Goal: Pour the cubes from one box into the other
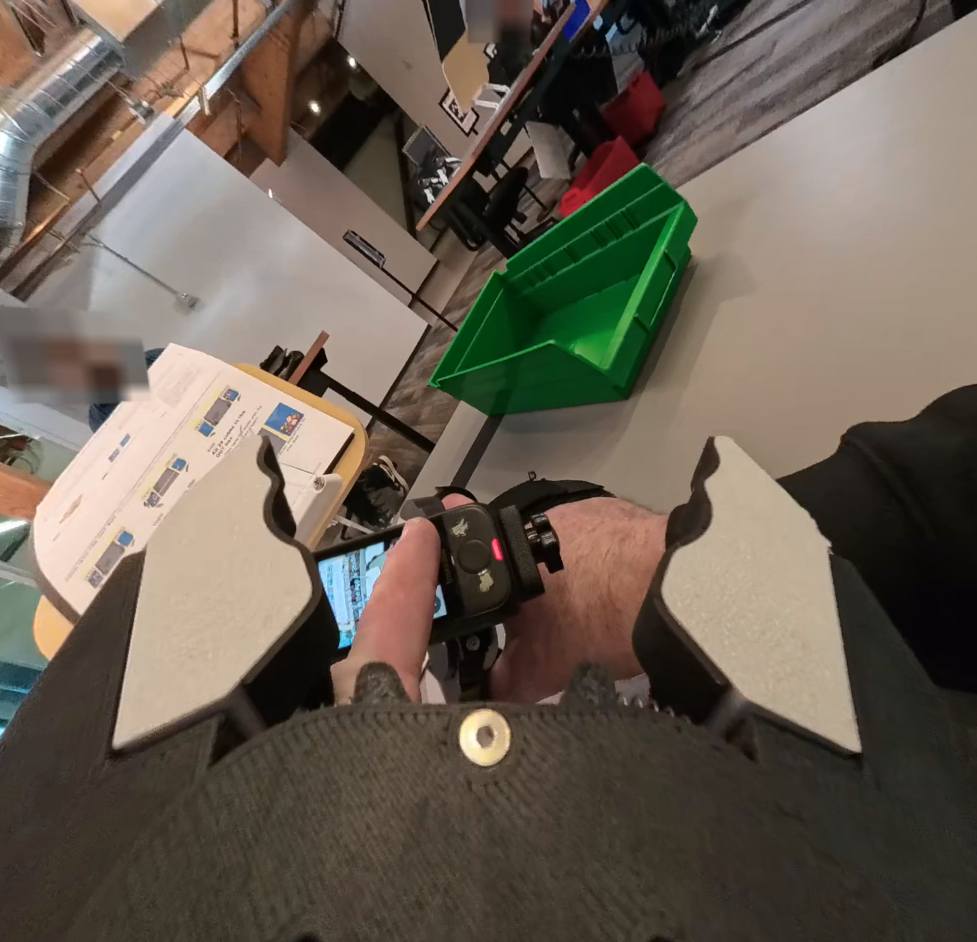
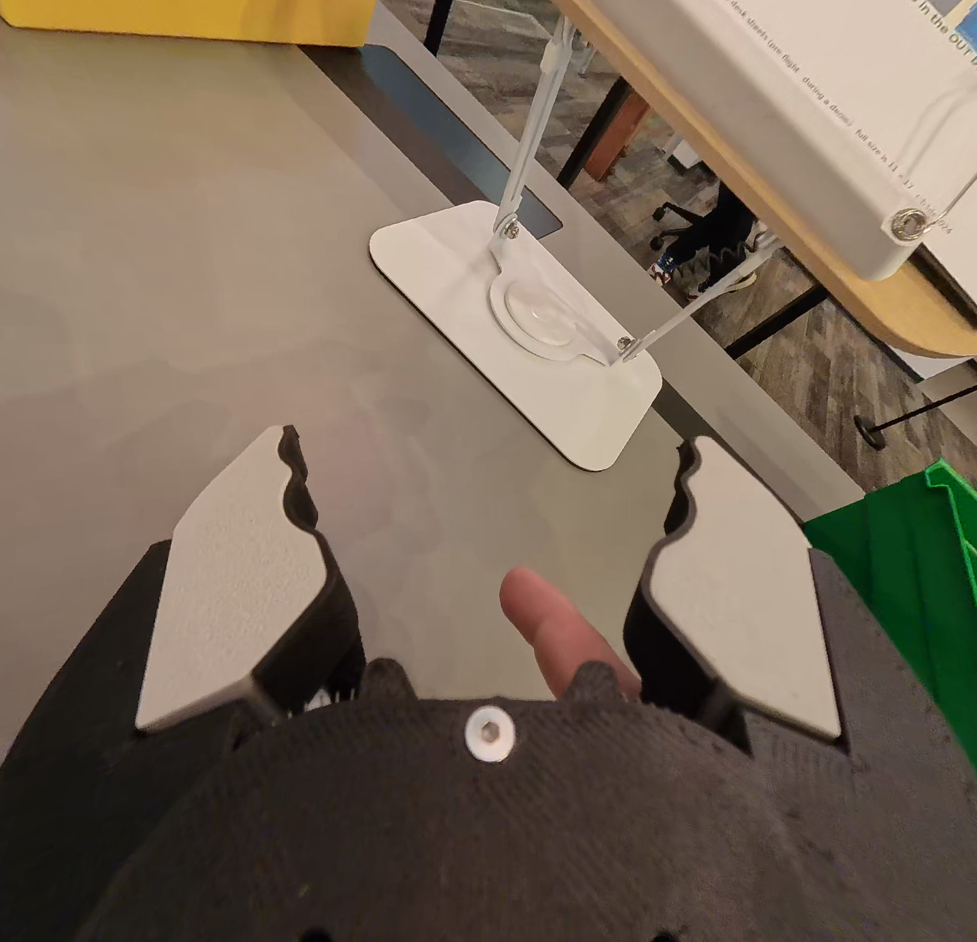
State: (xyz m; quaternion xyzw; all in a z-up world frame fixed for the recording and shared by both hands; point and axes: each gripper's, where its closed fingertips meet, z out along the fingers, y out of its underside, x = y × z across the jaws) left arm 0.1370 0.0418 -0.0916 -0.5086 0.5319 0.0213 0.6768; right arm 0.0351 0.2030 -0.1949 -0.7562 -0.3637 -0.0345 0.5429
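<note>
Left wrist view: left tongs [image 1: 486,504] spread wide, gripping nothing, held above a bare hand [image 1: 576,594] touching a small black camera [image 1: 465,567]; beyond, green box [image 1: 571,324] lying near the tabletop [image 1: 819,229] edge, interior bare as far as visible, open surface to its right. Right wrist view: right tongs [image 2: 497,472] released, empty, over clear grey tabletop; white stand base [image 2: 528,345] ahead by the far edge; a green box corner at the right border; yellow box [image 2: 185,2] at top left; fingertip [image 2: 534,610] between the fingers.

green box [image 1: 576,303] | empty, upright | on grey table [image 1: 825,218]
</note>
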